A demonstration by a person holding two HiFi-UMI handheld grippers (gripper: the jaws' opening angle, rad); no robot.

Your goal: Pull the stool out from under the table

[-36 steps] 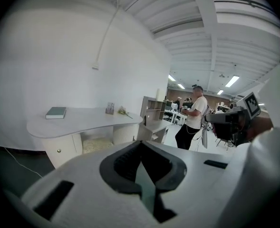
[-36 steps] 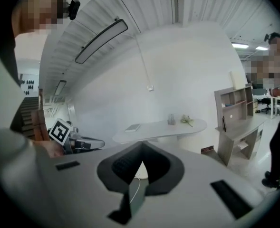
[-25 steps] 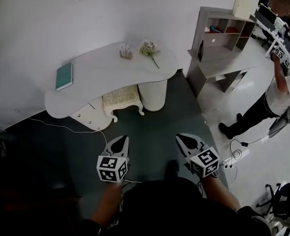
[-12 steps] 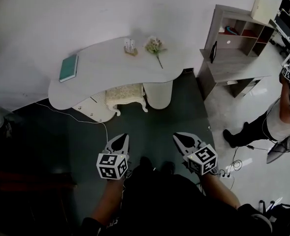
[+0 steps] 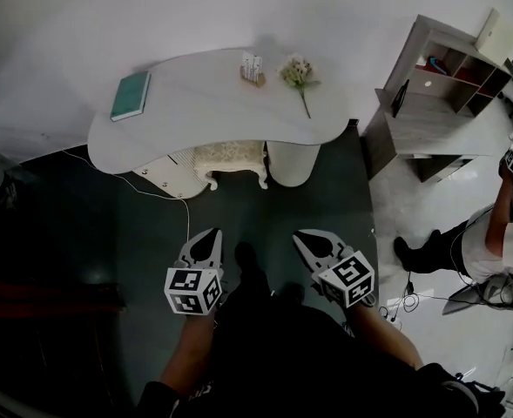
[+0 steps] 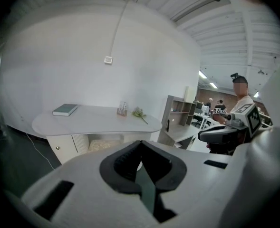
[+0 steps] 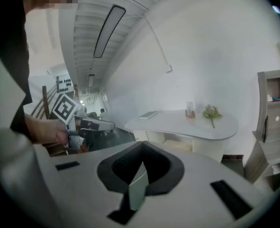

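A cream upholstered stool (image 5: 231,158) with white legs stands tucked under a curved white table (image 5: 195,116), between a drawer unit and a round pedestal. It also shows under the tabletop in the left gripper view as a stool (image 6: 101,145) and faintly in the right gripper view as a stool (image 7: 178,146). My left gripper (image 5: 209,235) and right gripper (image 5: 303,237) hang side by side over the dark floor, well short of the stool. Both are shut and hold nothing.
On the table lie a teal book (image 5: 131,95), a small holder (image 5: 253,69) and a flower sprig (image 5: 299,75). A white cable (image 5: 165,200) runs across the floor. A grey shelf unit (image 5: 439,94) stands to the right, with another person (image 5: 482,233) beside it.
The table and stool have drifted up and right in the head view and look nearer. Both grippers stayed shut and shifted slightly left in the picture.
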